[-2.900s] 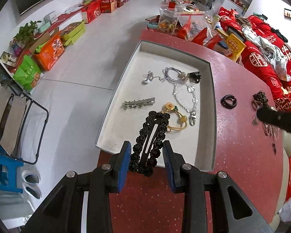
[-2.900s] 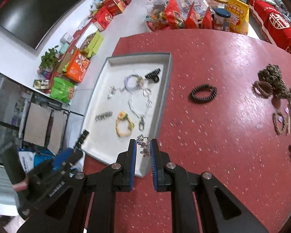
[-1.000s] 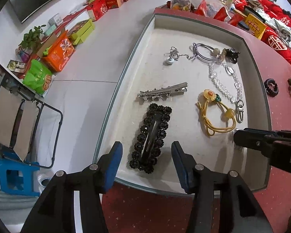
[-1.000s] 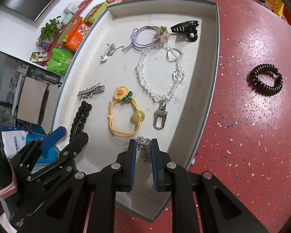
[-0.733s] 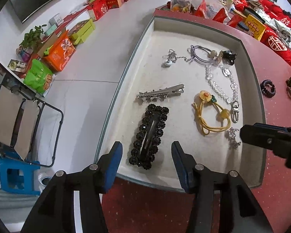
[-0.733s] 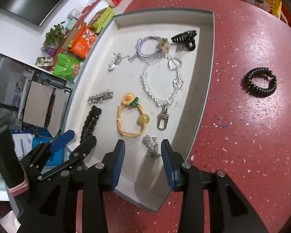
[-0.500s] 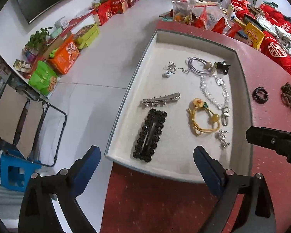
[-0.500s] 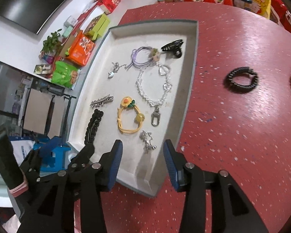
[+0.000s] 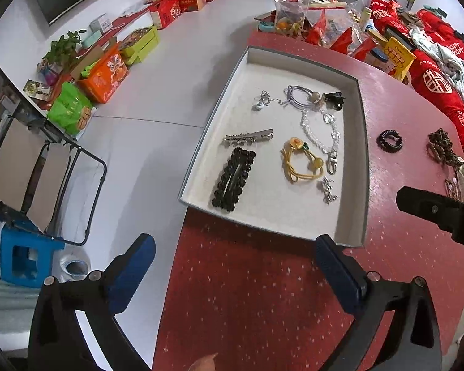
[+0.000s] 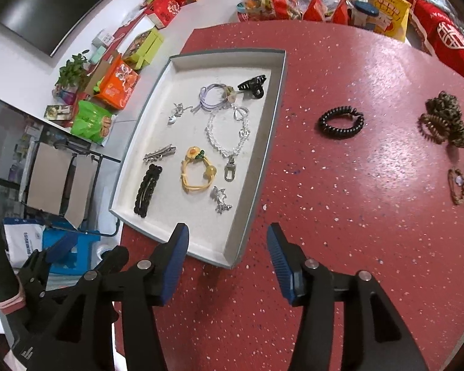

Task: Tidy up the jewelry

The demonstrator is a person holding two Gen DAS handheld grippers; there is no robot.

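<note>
The left tongs [image 9: 232, 256] hang above the red speckled table [image 9: 263, 303] with their blue pads spread wide and nothing between them. The right tongs [image 10: 227, 241] are likewise wide apart and empty, just short of the near corner of the shallow white tray [image 10: 250, 204].

Straight ahead of the left tongs, nearest inside the tray, lies the black beaded snap clip [image 9: 234, 177], lengthwise toward the far wall. To its right, close to the right wall, sits a small silver charm [image 9: 328, 189]; in the right wrist view that charm [image 10: 221, 200] lies just beyond the gap between the right tongs' pads. A little farther on are the yellow flower hair tie [image 9: 301, 164] and, left of it, the silver alligator clip [image 9: 248, 137]. The clear bead chain with a metal clasp [image 9: 324, 136] runs from beside the hair tie toward the back. At the far end rest a small silver pendant chain [image 9: 263, 100], a lilac hair tie [image 9: 300, 97] and a black claw clip [image 9: 334, 99], the last two touching.

Outside the tray, ahead and right of the right tongs, a black spiral hair tie [image 10: 341, 121] lies on the table. Farther right, a brown braided bundle [image 10: 442, 120] and brown bead bracelets [image 10: 461, 182] sit near the table's edge.
</note>
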